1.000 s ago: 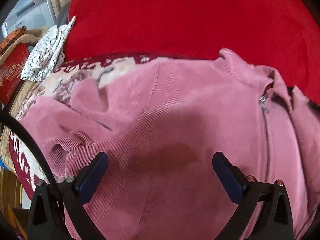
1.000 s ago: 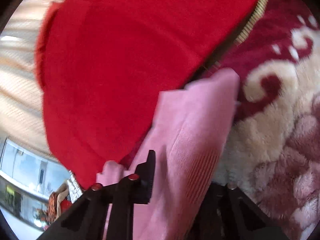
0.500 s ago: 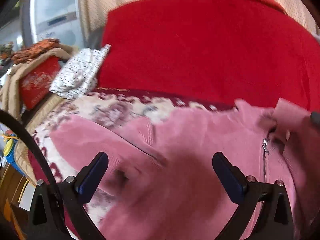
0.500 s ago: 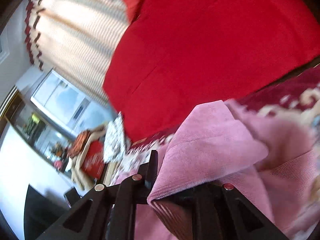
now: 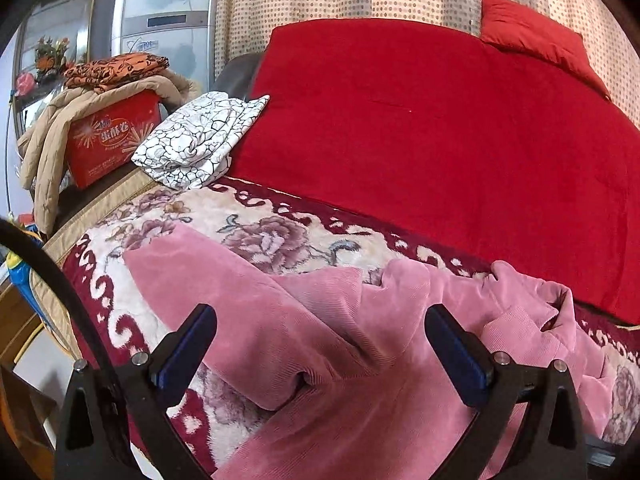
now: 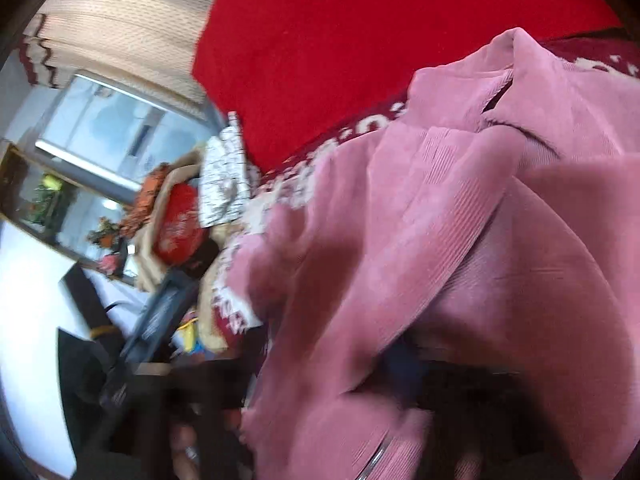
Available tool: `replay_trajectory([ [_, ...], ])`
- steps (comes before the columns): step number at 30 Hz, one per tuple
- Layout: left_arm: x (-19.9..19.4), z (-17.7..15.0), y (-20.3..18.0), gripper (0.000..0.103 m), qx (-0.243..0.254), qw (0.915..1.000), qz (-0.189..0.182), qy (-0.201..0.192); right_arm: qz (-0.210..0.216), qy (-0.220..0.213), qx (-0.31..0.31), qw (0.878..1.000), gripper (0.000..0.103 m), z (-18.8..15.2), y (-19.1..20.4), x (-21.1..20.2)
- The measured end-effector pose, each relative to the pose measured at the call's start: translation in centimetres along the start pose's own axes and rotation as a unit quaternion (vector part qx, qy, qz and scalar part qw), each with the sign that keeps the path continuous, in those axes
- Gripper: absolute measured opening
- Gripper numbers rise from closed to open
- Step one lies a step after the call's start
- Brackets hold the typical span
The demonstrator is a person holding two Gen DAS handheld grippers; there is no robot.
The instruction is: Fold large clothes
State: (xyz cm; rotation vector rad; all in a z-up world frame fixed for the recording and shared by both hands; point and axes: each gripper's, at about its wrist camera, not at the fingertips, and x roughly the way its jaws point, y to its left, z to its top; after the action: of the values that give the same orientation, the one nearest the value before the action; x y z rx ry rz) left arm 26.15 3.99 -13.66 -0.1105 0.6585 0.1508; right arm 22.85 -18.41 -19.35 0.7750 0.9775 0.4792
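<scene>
The pink corduroy jacket (image 5: 360,368) lies rumpled on the floral blanket (image 5: 248,232) just ahead of and below the left gripper (image 5: 320,356), whose jaws stand spread and empty, likely waiting while the fold settles. The right gripper (image 6: 320,384) is opening to let go of the sleeve draped across it; motion blur and cloth hide its fingers and the jacket's hem.
</scene>
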Motion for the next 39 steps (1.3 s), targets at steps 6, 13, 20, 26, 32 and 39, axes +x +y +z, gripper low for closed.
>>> replay_trajectory([
  [6,0.1,-0.3,-0.7,0.103,0.013,0.9999,0.004,0.003,0.034,-0.065,-0.028,0.997,0.088,-1.9,-0.7,-5.6],
  [13,0.5,-0.9,-2.1,0.103,0.011,0.995,-0.088,0.047,0.002,-0.156,0.085,0.984,0.078,-1.3,-7.5,-10.2],
  [20,-0.2,-3.0,-5.4,0.103,0.009,0.9731,-0.218,0.074,-0.076,-0.148,0.148,0.975,0.056,-0.9,-12.8,-8.2],
  [26,0.2,-6.3,-10.8,0.103,0.106,0.9703,-0.188,0.109,-0.08,-0.165,0.128,0.975,0.051,-1.6,-13.0,-8.6],
  [32,0.3,-9.0,-13.6,0.103,0.193,0.965,-0.138,0.111,-0.099,-0.192,0.065,0.974,0.051,-3.0,-12.3,-9.0],
  [39,1.8,-8.9,-12.4,0.083,0.228,0.9617,-0.097,0.116,-0.101,-0.221,0.03,0.97,0.051,-4.0,-12.0,-9.0],
])
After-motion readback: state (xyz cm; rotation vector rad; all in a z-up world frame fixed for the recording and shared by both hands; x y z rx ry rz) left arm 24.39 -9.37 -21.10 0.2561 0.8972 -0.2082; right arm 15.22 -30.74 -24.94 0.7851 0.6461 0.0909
